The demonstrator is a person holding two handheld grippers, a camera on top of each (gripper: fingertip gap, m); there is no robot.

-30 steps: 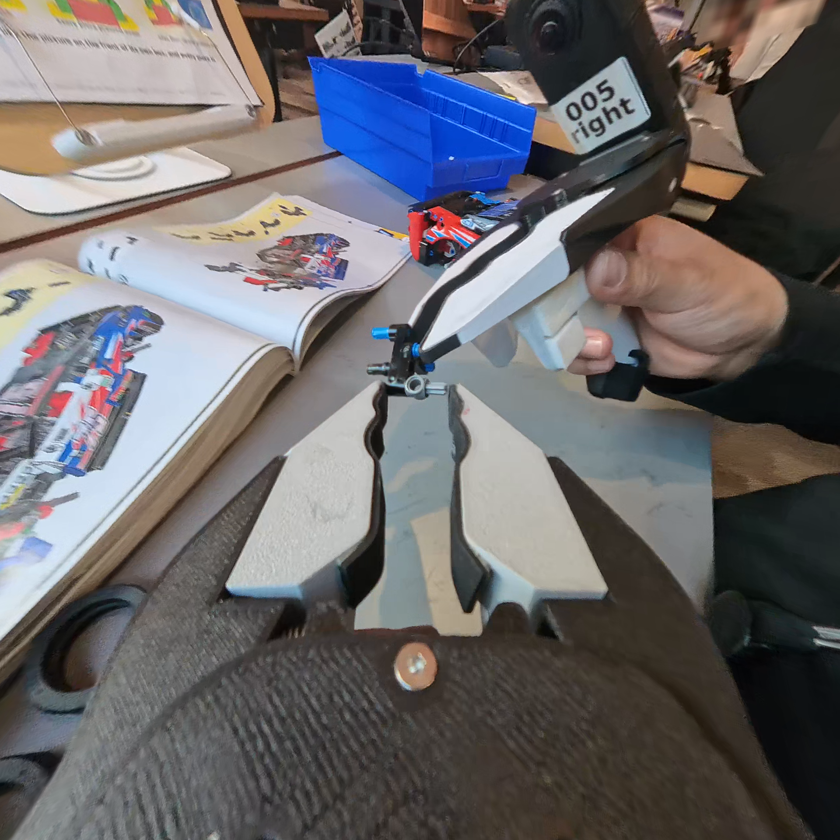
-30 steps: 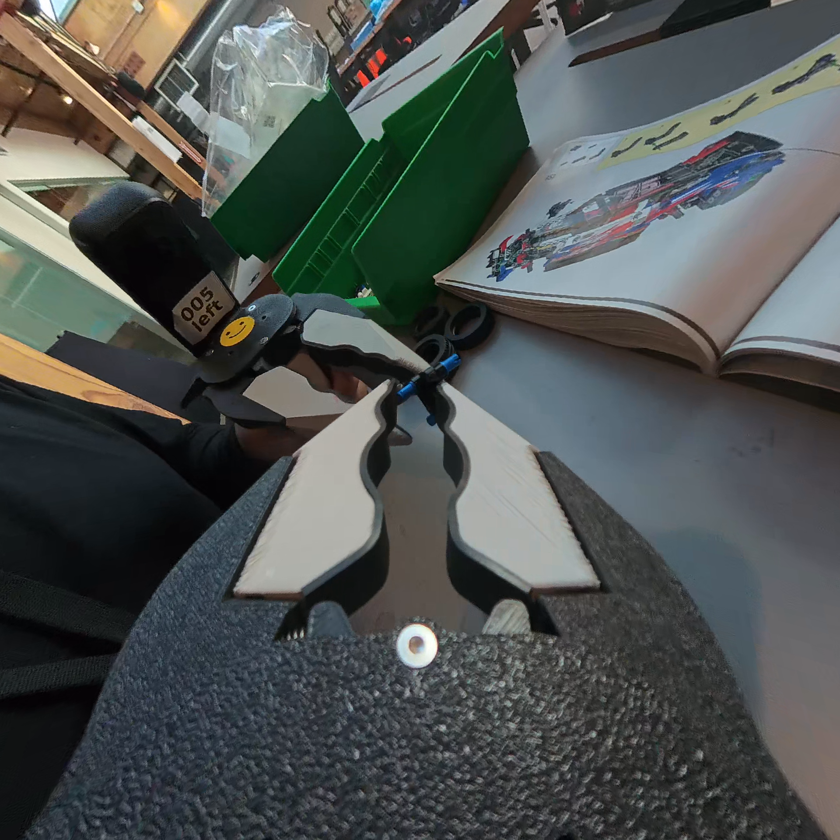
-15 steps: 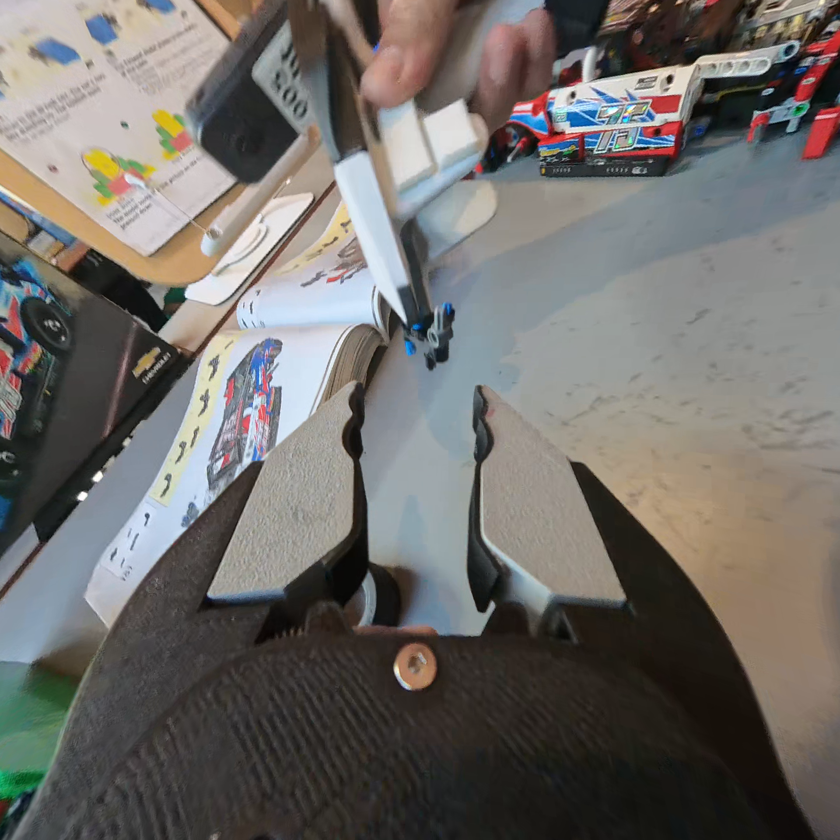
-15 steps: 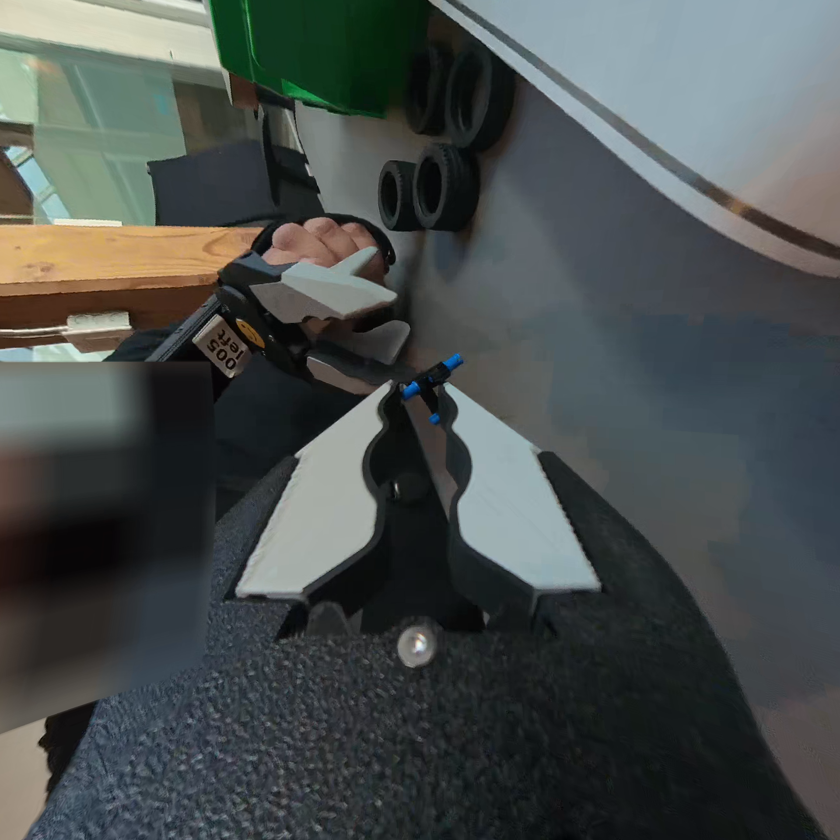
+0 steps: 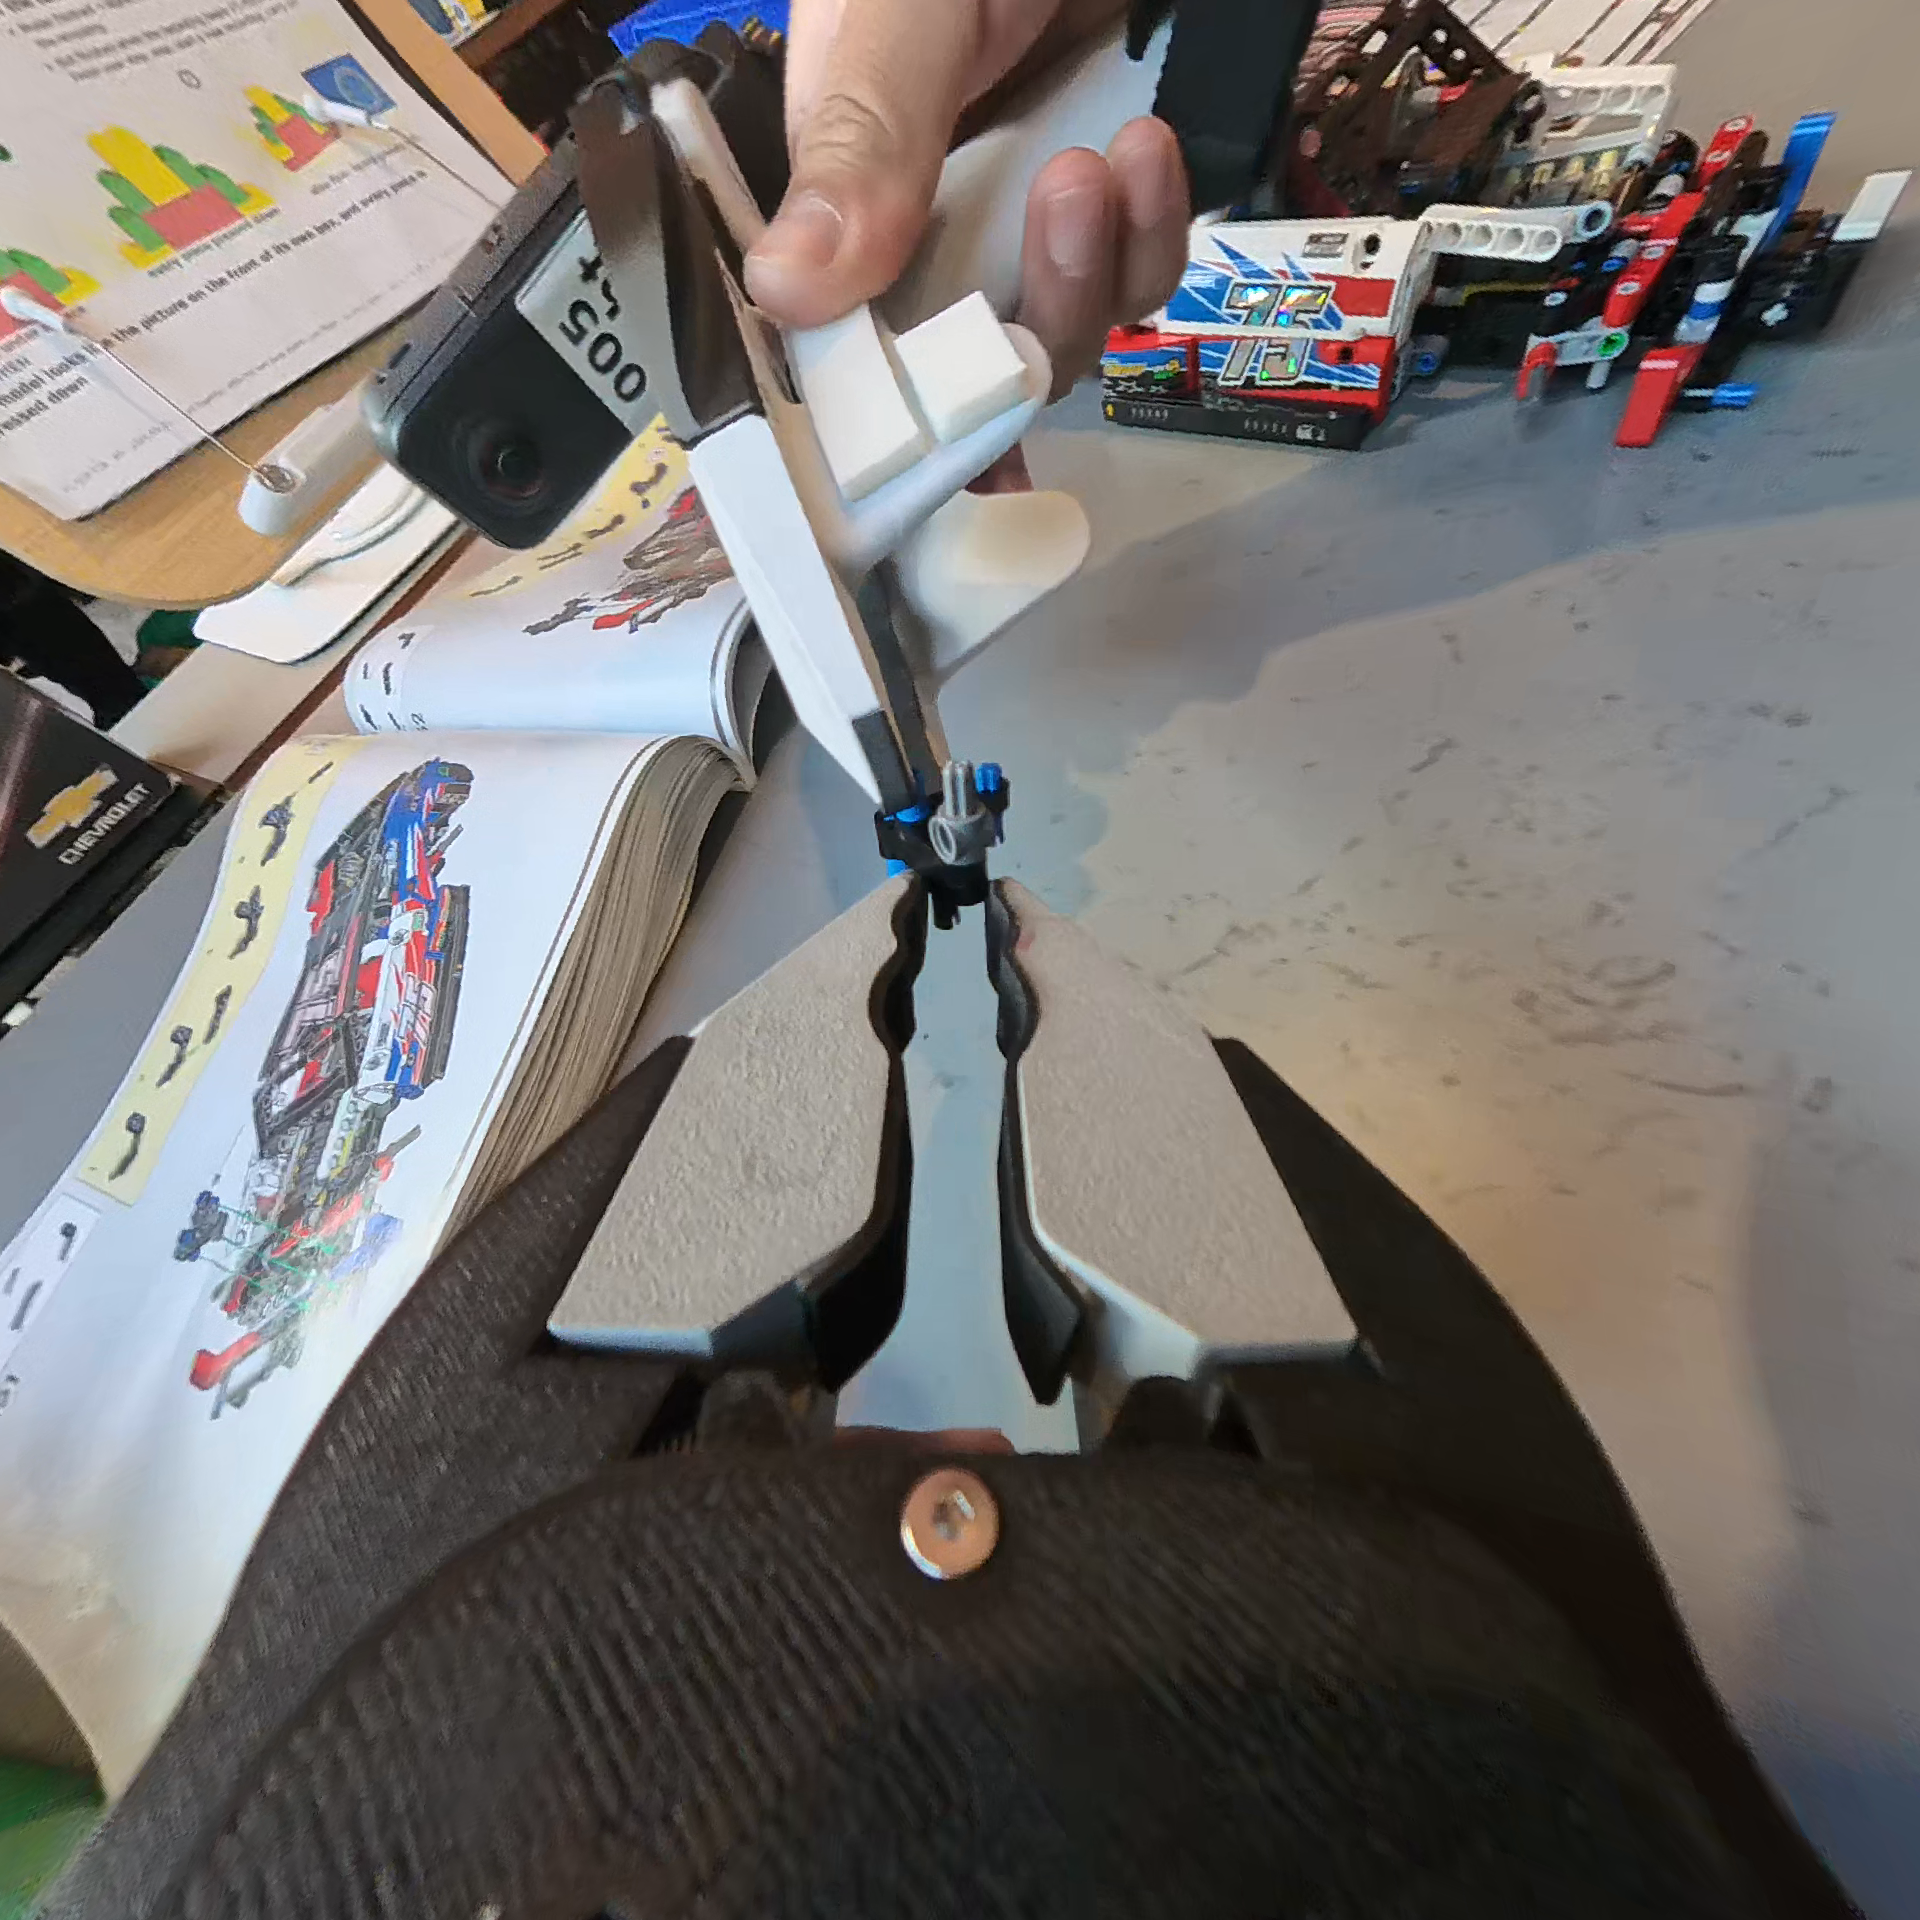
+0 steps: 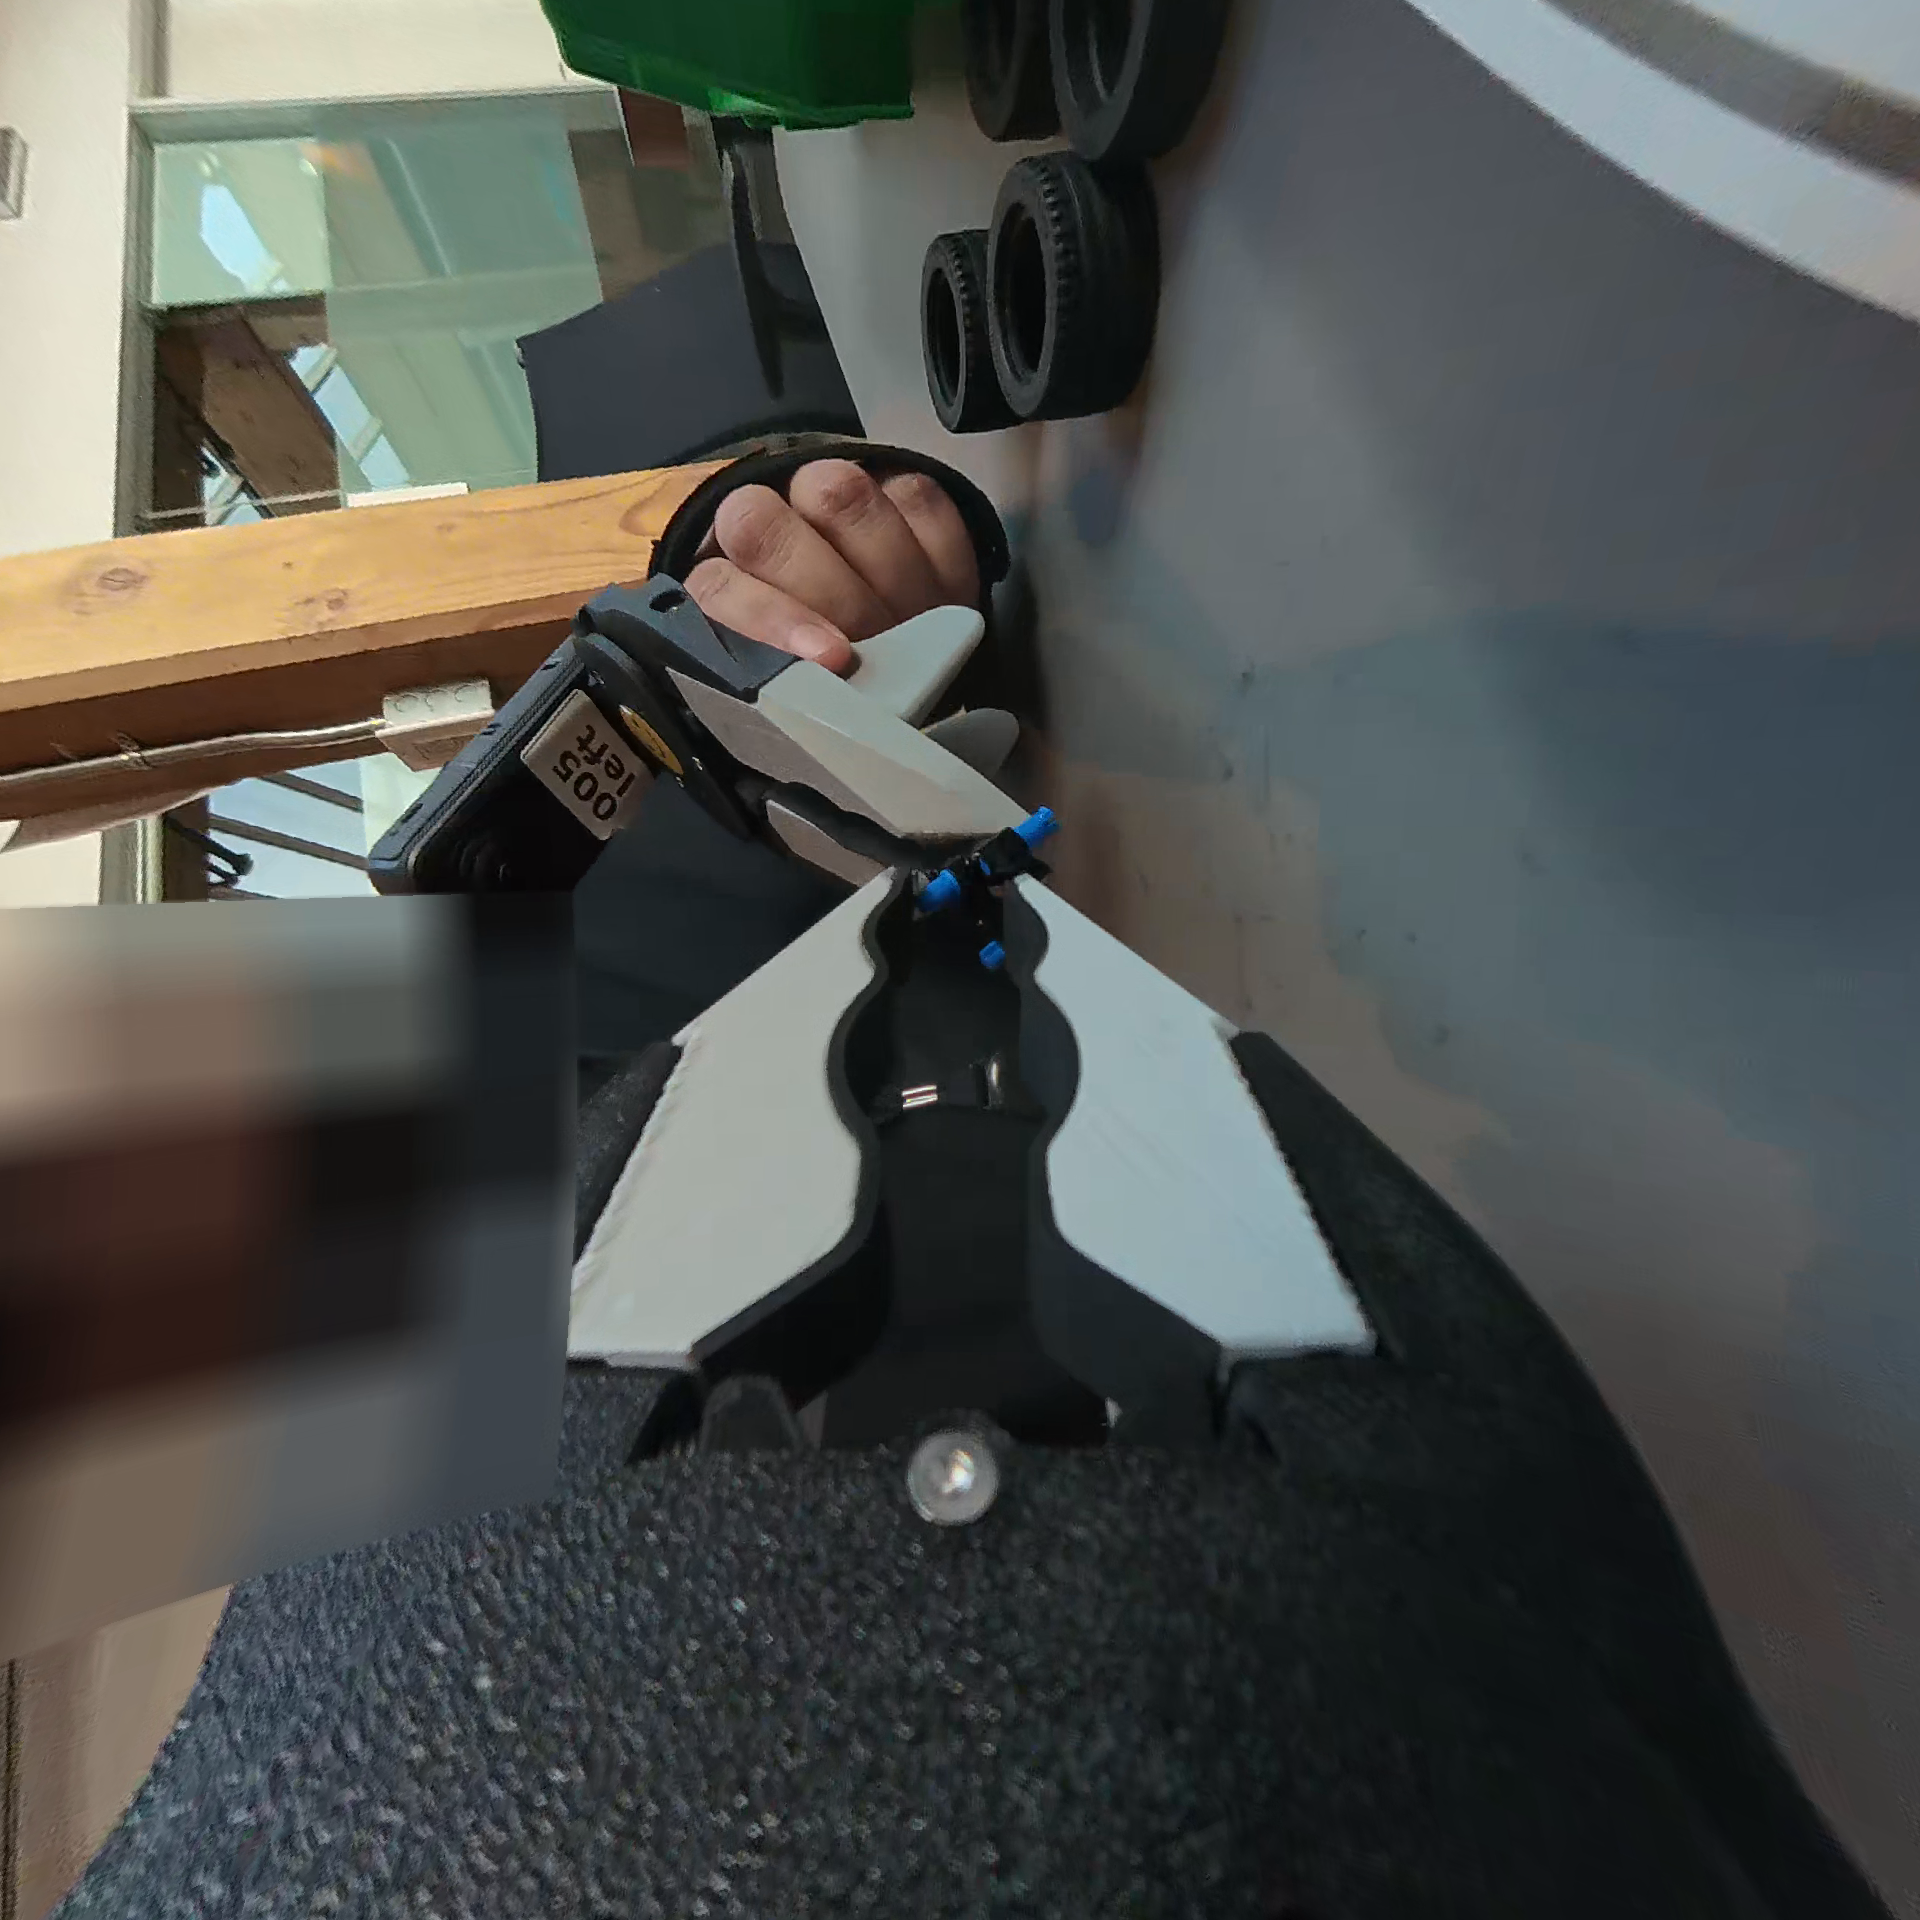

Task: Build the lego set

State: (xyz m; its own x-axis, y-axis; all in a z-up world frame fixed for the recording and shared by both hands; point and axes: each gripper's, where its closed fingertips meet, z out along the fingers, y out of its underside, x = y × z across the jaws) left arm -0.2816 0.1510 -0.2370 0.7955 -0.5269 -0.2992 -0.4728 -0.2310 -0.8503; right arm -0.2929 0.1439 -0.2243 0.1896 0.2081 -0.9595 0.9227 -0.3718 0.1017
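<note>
A small Lego sub-assembly (image 5: 951, 831) of black parts, blue pins and a grey connector hangs in the air above the grey table (image 5: 1455, 831). My right gripper (image 5: 906, 802) comes down from above and is shut on its upper side. My left gripper (image 5: 956, 891) meets it from below, its jaws narrowed onto the black lower pin. In the right wrist view the same piece (image 6: 982, 878) sits between my right gripper's (image 6: 966, 883) tips, with the left gripper (image 6: 956, 847) reaching in from the left. The partly built red, white and blue car (image 5: 1299, 322) stands at the back right.
An open instruction booklet (image 5: 416, 935) lies on the left, with a black box (image 5: 73, 821) and a sheet on a stand (image 5: 156, 208) behind it. Black tyres (image 6: 1049, 291) and a green bin (image 6: 727, 52) lie past the left gripper.
The left gripper, open wide half a second ago, has moved up to the piece and narrowed onto its lower pin. The right gripper has kept hold of the piece while both views swung round.
</note>
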